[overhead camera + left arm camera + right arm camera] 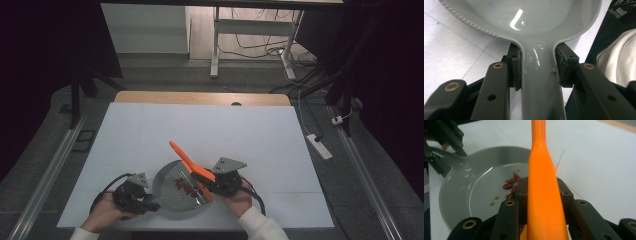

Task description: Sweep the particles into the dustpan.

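**Dustpan pinned, brush working the last bits in**

My left claw point(148, 204) is clamped on the handle of the grey dustpan point(172, 192), one pad pressed to each side of the neck just where it widens into the pan. I hold it there because the pan lies flat on the white tabletop point(150, 135) and would slide away from any push; gripping close to the bowl keeps it steady and its open edge down on the surface.

My right claw point(210, 186) is closed tight around the orange brush handle point(541, 195), which runs up between its jaws and points away from me, past the pan's far rim. In the high view the brush end lies below that claw, over the side of the pan nearest it. Gripping low on the handle gives me short, controlled strokes rather than wide swings.

Just beyond my right claw, on the pan floor, lie the red beans point(510, 184) and a few small yellowish grains point(494, 200), gathered close to the brush side. I judge the sweeping to be nearly done: the tabletop around both claws looks free of bits. What remains, I think, is to nudge the pile deeper so nothing rolls back out when the pan lifts.
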Demonstrator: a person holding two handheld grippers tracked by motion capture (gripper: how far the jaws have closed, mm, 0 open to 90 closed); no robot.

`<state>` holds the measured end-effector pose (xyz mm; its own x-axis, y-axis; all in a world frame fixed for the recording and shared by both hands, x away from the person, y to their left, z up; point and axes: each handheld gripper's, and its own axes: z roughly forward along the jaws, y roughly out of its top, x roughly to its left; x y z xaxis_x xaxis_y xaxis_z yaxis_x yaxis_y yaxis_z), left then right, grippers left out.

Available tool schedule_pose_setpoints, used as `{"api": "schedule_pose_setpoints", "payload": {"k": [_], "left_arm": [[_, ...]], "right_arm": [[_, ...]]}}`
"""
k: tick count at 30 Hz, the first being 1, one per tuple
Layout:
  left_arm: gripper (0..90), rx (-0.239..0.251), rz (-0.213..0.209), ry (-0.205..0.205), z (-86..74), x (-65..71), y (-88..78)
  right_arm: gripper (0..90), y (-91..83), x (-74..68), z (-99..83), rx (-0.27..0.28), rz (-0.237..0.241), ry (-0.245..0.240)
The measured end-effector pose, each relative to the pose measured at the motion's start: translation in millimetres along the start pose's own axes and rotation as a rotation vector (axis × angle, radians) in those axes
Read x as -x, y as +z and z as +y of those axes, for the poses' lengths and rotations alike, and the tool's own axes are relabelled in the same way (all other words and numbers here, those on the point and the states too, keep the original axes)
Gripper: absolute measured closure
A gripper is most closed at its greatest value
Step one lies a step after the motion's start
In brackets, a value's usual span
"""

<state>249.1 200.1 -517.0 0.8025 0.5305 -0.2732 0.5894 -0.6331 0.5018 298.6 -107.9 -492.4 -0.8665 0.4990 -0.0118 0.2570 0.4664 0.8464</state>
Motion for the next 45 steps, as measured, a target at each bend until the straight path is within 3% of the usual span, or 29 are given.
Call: {"api": "schedule_pose_setpoints", "payload": {"k": [5,8,12,18,29,35,38,41,45], "left_arm": [[61.6,0.0,-0.001,0.0,-0.1,0.0,-0.1],[61.7,0.003,-0.001,-0.002,-0.3,0.2,-0.2],[61.7,0.001,-0.001,-0.003,-1.6,0.6,-2.0],[61.7,-0.008,0.006,-0.002,-3.1,3.5,-3.9],[61.7,-0.012,0.011,0.001,-2.7,4.5,-3.3],[61.6,-0.014,0.013,0.002,-2.8,4.5,-2.8],[61.7,-0.013,0.012,0.003,-2.9,4.0,-2.5],[61.7,-0.012,0.01,0.003,-3.1,3.7,-2.5],[61.6,-0.012,0.01,0.002,-3.2,3.6,-2.3]], "right_arm": [[69.5,-12.5,15.3,-0.4,0.027,-0.063,0.039],[69.5,-17.3,26.7,-5.1,0.011,-0.12,0.056],[69.5,-17.4,37.9,-15.0,-0.024,-0.155,0.113],[69.5,-16.5,32.8,-24.0,-0.08,-0.142,0.093],[69.3,-10.4,7.0,-24.9,-0.08,-0.096,0.073],[69.3,-6.4,-6.9,-22.0,-0.059,-0.017,0.065],[69.5,-9.2,-10.0,-17.4,-0.014,0.035,0.068],[69.5,-15.7,-9.8,-12.5,0.015,0.0,0.057],[69.5,-23.3,2.1,-13.5,0.026,-0.057,0.083]]}}
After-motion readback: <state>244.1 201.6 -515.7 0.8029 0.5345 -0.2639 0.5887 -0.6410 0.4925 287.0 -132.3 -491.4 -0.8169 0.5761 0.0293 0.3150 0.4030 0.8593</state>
